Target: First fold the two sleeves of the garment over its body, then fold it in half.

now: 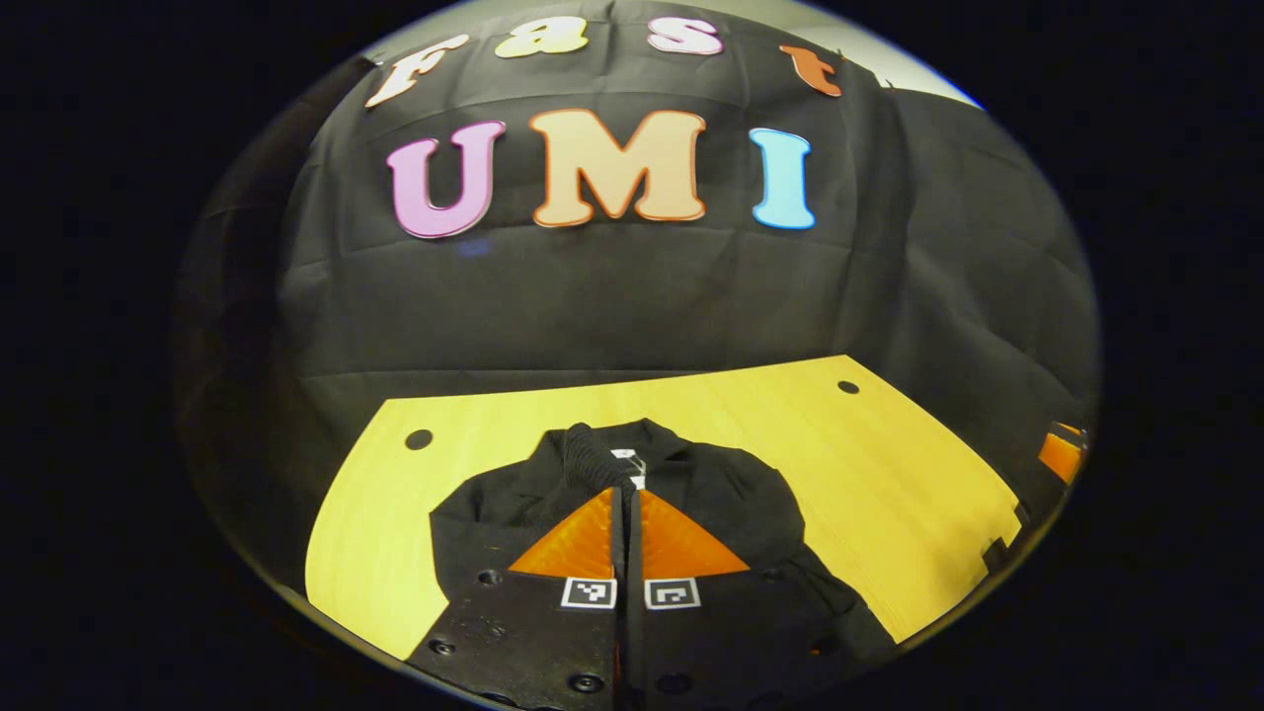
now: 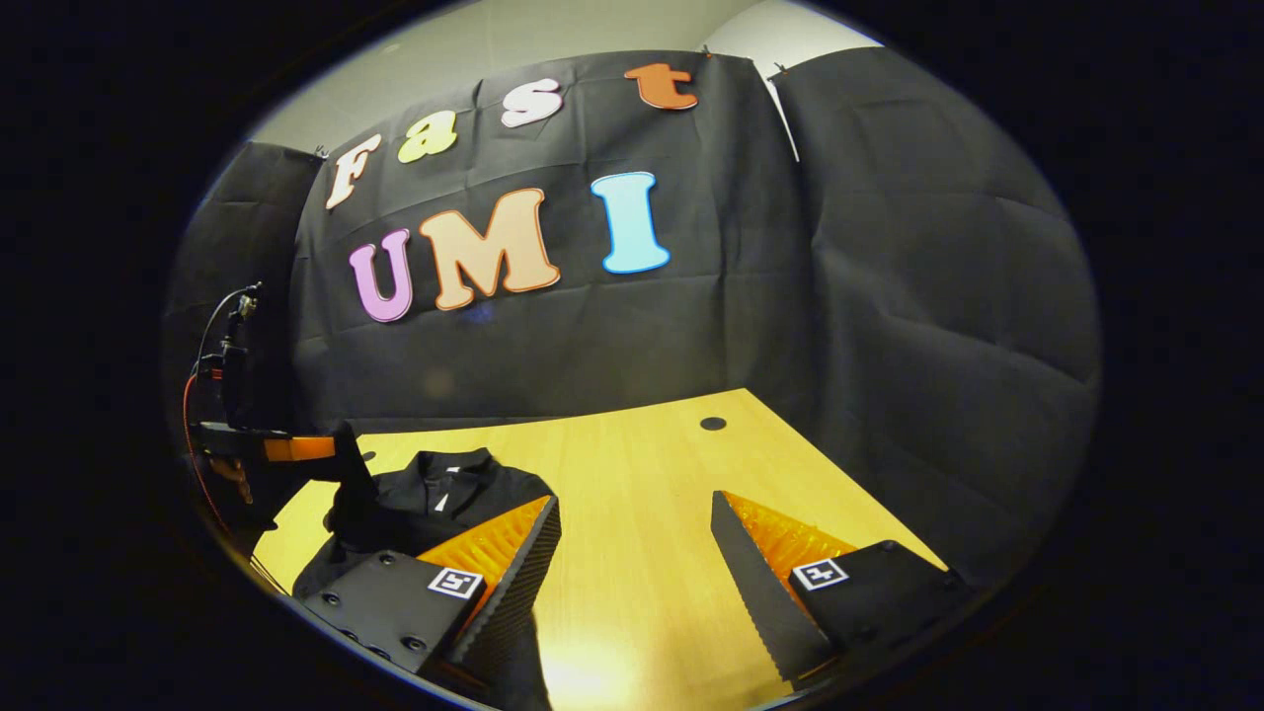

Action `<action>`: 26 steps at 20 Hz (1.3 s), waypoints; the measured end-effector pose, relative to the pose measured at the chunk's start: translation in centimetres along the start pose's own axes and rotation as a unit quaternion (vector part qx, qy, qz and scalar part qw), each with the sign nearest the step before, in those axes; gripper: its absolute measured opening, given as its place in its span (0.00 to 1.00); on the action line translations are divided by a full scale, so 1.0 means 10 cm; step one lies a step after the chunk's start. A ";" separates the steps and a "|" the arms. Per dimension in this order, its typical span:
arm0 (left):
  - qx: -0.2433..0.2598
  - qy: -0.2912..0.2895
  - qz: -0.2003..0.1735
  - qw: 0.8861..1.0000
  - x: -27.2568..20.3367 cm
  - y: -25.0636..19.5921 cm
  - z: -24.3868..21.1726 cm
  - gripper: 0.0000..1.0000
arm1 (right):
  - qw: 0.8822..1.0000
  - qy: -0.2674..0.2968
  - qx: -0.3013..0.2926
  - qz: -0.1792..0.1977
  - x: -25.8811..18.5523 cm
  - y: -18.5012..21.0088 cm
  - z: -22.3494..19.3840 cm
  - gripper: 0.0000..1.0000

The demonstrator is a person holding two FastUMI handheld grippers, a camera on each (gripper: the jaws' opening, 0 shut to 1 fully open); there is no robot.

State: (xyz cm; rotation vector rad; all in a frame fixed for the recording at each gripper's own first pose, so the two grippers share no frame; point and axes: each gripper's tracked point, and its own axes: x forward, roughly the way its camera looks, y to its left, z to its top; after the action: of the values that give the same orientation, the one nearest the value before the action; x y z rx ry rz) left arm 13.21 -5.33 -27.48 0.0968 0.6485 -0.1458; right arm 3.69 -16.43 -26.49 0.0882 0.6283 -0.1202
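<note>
1. Left gripper view: the left claw (image 1: pixel 626 523) has its fingers pressed together, nothing visibly pinched between them, poised over the black garment (image 1: pixel 731 494). The garment lies on the wooden bench (image 1: pixel 889 474), collar facing the far wall, directly beneath and ahead of the claw, probably laid flat for folding.

2. Right gripper view: the right claw (image 2: pixel 637 553) is spread wide over bare bench (image 2: pixel 642 464), apparently waiting. The garment (image 2: pixel 464 494) sits off to its left, beyond one finger, with the left claw (image 2: pixel 346 474) just beside it.
</note>
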 end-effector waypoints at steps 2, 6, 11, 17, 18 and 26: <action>0.006 0.012 -0.012 1.000 0.11 -0.18 -0.06 0.00 | 1.000 0.007 0.007 -0.008 -0.03 -0.13 -0.07 0.98; 0.026 0.042 -0.024 0.999 0.35 -0.44 -0.19 0.00 | 1.000 0.009 0.021 -0.016 -0.07 -0.28 -0.12 0.98; 0.019 0.022 -0.053 0.998 0.59 -0.71 -0.22 0.08 | 1.000 0.007 0.006 -0.013 -0.10 -0.32 -0.17 0.97; -0.012 -0.040 0.017 0.999 -0.08 -0.22 0.02 0.96 | 0.999 0.009 -0.016 0.051 -0.05 0.07 -0.23 0.98; -0.017 -0.040 0.033 0.999 -0.23 -0.07 -0.03 0.96 | 0.997 0.011 -0.018 0.071 -0.05 0.20 -0.25 0.98; -0.023 -0.005 0.093 0.995 -1.32 0.79 -0.74 0.95 | 0.992 0.028 -0.035 0.114 -0.17 1.02 -0.55 0.97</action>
State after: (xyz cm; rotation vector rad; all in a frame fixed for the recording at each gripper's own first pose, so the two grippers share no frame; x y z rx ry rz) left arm -0.27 4.83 -25.03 0.1107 0.6294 0.0481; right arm 0.60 -5.59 -29.44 0.0955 0.6728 0.1254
